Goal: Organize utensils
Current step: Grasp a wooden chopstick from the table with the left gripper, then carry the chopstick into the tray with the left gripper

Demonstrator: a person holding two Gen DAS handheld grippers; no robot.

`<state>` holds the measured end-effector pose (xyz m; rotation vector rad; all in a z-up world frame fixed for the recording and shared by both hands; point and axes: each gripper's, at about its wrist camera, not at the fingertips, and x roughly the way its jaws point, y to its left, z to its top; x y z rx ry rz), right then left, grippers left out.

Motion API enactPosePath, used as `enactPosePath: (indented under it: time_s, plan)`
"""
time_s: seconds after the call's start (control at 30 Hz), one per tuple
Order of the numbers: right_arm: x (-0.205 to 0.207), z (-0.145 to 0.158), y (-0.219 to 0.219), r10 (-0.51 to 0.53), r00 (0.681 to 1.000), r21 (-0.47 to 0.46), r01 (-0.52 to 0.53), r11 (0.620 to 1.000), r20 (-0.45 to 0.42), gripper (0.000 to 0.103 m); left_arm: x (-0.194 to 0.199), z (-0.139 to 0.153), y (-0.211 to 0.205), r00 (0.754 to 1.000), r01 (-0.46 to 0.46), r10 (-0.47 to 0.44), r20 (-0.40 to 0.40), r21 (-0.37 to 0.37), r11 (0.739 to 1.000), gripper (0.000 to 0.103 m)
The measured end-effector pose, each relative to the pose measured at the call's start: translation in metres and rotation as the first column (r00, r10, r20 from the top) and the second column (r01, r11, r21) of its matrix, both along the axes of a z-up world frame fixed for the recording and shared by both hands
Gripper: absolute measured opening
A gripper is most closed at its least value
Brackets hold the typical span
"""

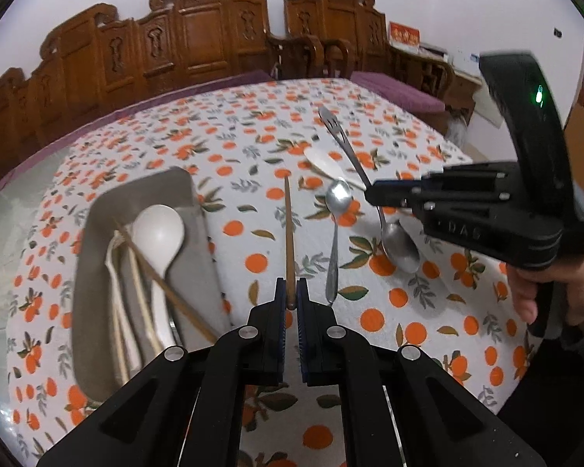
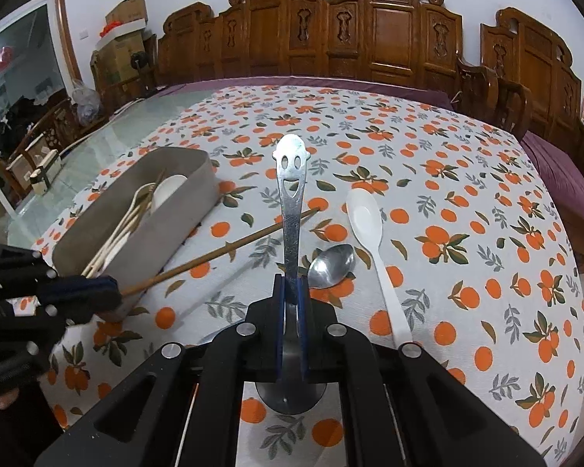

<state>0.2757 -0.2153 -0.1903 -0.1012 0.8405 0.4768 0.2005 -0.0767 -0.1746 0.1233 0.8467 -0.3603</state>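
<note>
Both grippers have a utensil in hand, so this looks like the carrying step, with the grey tray [image 2: 183,194] on the left of the orange-patterned tablecloth [image 2: 467,202] as the likely place to set them down. The left gripper [image 1: 291,292] is pinched tight on the near end of a brown chopstick [image 1: 289,233], which runs straight away from it toward the far side of the table; in the right wrist view the stick slants up clear of the cloth, just beside the tray's near right wall. The right gripper [image 2: 291,292] is clamped on a metal spoon [image 2: 290,194] low on its handle, the smiley-face end standing up and away, the bowl hanging beneath the jaws. Both tools point steeply downward at the table; a hand [image 1: 533,288] shows round the right gripper's grip at the right edge of the left view. The tray already holds a white spoon [image 1: 157,233], pale forks and another chopstick. Still lying on the cloth to the right are a second metal spoon [image 2: 331,264] and a white plastic spoon [image 2: 370,229]. Next, I would guess, the chopstick must swing left over the tray and line up with its long side before the fingers let go, or its far end may catch the wall.
</note>
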Motion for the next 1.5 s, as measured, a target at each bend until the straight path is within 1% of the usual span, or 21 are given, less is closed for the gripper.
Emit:
enactPosePath:
  time_s: [0.17, 0.43, 0.67, 0.87, 1.07, 1.17, 1.27, 1.4, 1.5]
  plan:
    - [-0.004, 0.004, 0.004, 0.006, 1.000, 0.005, -0.006, 1.000, 0.013, 0.007, -0.009, 0.017, 0.012, 0.999, -0.013, 0.014, 0.043, -0.025, 1.000, 0.004]
    - [-0.005, 0.005, 0.006, 0.007, 1.000, 0.005, -0.007, 1.000, 0.016, 0.007, -0.013, 0.032, 0.022, 0.995, -0.028, 0.033, 0.091, -0.055, 0.998, 0.004]
    - [-0.008, 0.013, 0.006, 0.008, 1.000, 0.021, -0.009, 1.000, 0.028, 0.007, -0.017, 0.050, 0.024, 0.990, -0.031, 0.037, 0.138, -0.045, 0.998, 0.004]
    - [-0.016, 0.026, 0.012, 0.030, 0.998, 0.045, -0.032, 0.998, 0.055, 0.007, -0.026, 0.064, 0.042, 0.983, -0.080, 0.085, 0.165, -0.039, 0.996, 0.004]
    - [-0.025, 0.038, 0.024, 0.065, 0.994, 0.059, -0.070, 0.996, 0.084, 0.007, -0.038, 0.071, 0.068, 0.973, -0.149, 0.153, 0.172, -0.032, 0.988, 0.004]
    - [-0.030, 0.045, 0.030, 0.083, 0.991, 0.069, -0.090, 0.994, 0.101, 0.007, -0.043, 0.071, 0.079, 0.967, -0.184, 0.184, 0.175, -0.018, 0.983, 0.004]
    - [-0.034, 0.048, 0.034, 0.094, 0.990, 0.068, -0.102, 0.992, 0.108, 0.007, -0.047, 0.071, 0.088, 0.963, -0.208, 0.209, 0.171, -0.021, 0.978, 0.004]
    - [-0.036, 0.049, 0.039, 0.105, 0.988, 0.065, -0.112, 0.992, 0.109, 0.007, -0.049, 0.070, 0.094, 0.958, -0.227, 0.226, 0.175, -0.014, 0.974, 0.004]
    - [-0.037, 0.047, 0.042, 0.113, 0.988, 0.059, -0.120, 0.991, 0.106, 0.007, -0.046, 0.065, 0.094, 0.957, -0.233, 0.228, 0.177, 0.009, 0.972, 0.004]
